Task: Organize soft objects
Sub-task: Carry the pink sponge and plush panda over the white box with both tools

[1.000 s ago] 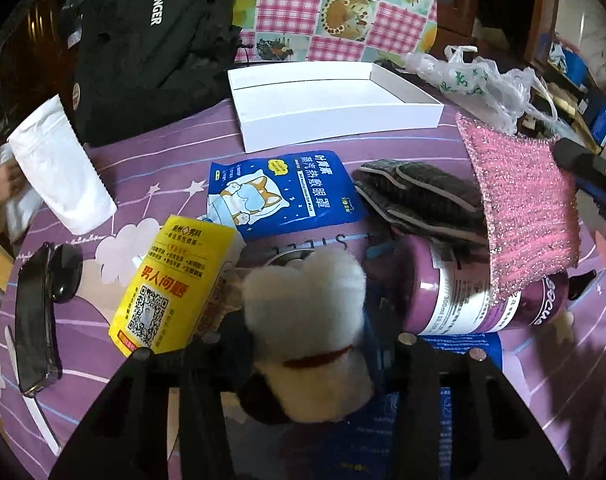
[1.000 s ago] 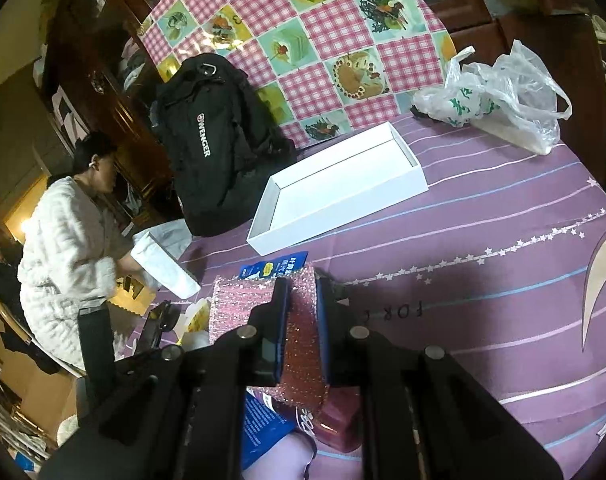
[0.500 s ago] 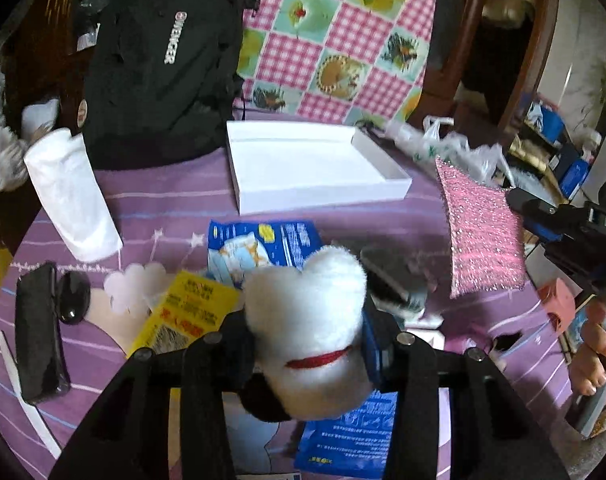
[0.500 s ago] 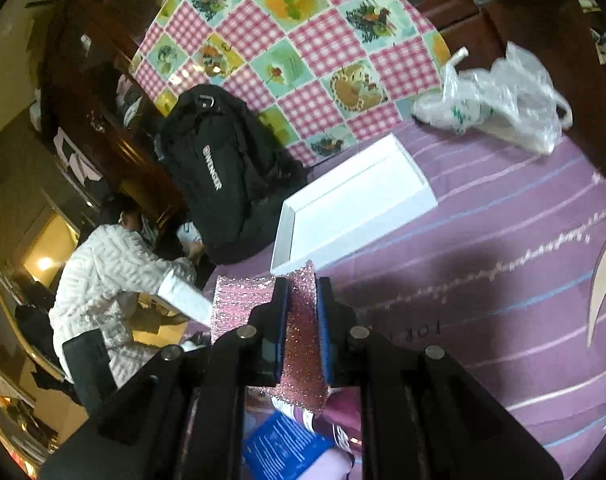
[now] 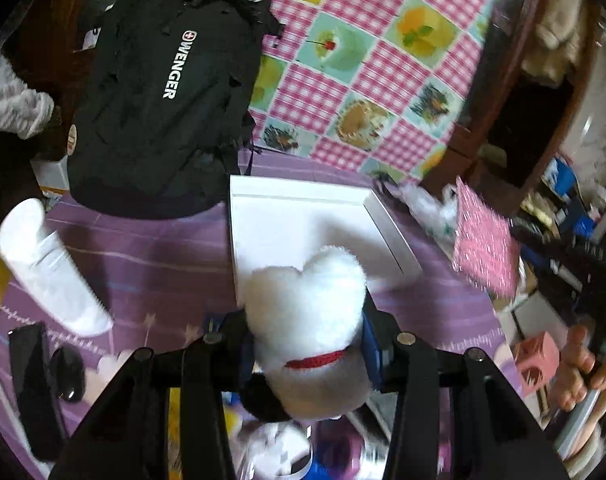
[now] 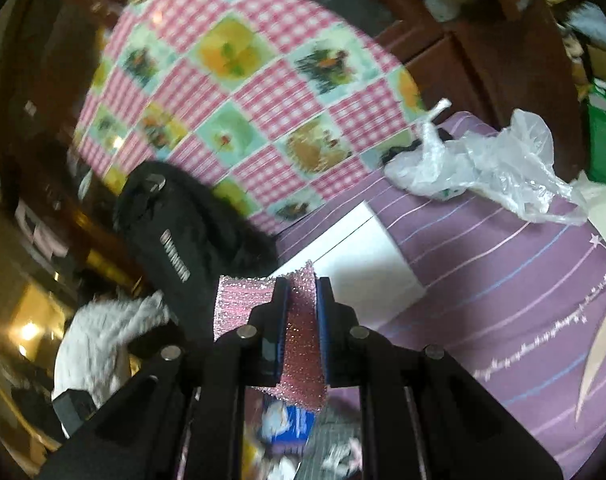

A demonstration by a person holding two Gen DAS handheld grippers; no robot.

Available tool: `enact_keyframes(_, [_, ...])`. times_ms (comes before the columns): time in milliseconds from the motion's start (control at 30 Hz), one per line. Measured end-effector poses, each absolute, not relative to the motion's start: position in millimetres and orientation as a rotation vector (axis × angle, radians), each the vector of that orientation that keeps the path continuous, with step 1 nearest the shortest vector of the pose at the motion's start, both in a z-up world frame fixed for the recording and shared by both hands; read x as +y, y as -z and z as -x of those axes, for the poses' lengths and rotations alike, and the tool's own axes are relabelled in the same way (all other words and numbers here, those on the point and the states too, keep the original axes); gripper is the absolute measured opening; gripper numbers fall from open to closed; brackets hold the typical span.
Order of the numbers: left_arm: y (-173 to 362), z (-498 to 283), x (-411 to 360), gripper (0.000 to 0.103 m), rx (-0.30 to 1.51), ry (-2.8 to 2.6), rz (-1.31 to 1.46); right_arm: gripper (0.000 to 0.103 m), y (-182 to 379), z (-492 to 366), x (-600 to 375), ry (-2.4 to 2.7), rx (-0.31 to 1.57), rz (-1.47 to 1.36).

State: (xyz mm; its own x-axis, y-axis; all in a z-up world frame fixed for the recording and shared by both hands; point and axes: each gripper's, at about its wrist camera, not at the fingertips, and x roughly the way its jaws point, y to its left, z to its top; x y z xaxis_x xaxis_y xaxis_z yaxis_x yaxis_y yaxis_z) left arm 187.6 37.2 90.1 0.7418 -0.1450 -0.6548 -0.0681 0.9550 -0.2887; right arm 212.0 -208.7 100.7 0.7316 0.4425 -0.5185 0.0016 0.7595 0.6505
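**Two hand-held grippers lift soft things toward a white box**

The left hand-held gripper pinches a white plush toy with a red collar between its two fingers. The toy is held up off the counter, which wears a purple striped cloth. Straight ahead of this gripper, partly hidden by the toy's head, lies a shallow white box, open side up. Beyond the box to the left a black backpack leans upright, with a pink checked cloth behind it. To the gripper's left a white paper bag lies on the counter, blurred.

The right hand-held gripper is pressed onto a pink glittery sponge cloth, which sticks up between its fingers and folds out to the left. In the left wrist view the same cloth hangs in the air, well off to the right of the toy. Just ahead of the right gripper sits the white box. Farther ahead to the right, a crumpled clear plastic bag rests on the counter.
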Motion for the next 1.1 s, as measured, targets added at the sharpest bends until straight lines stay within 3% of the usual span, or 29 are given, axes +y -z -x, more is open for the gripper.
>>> enact_keyframes(200, [-62.4, -241.0, 43.9, 0.043, 0.725, -0.032, 0.35, 0.015, -42.7, -257.0, -227.9, -0.166, 0.781, -0.783])
enact_keyframes(533, [11.9, -294.2, 66.1, 0.043, 0.804, -0.073, 0.465, 0.014, 21.1, -316.9, -196.8, -0.122, 0.954, -0.61])
enact_keyframes(833, [9.9, -302.0, 40.7, 0.044, 0.934, -0.116, 0.219, 0.013, 10.7, -312.0, -183.4, -0.062, 1.066, -0.428])
enact_keyframes(1100, [7.6, -295.9, 46.5, 0.044, 1.09, -0.061, 0.205, 0.015, 11.1, -300.9, -192.3, -0.099, 1.216, -0.469])
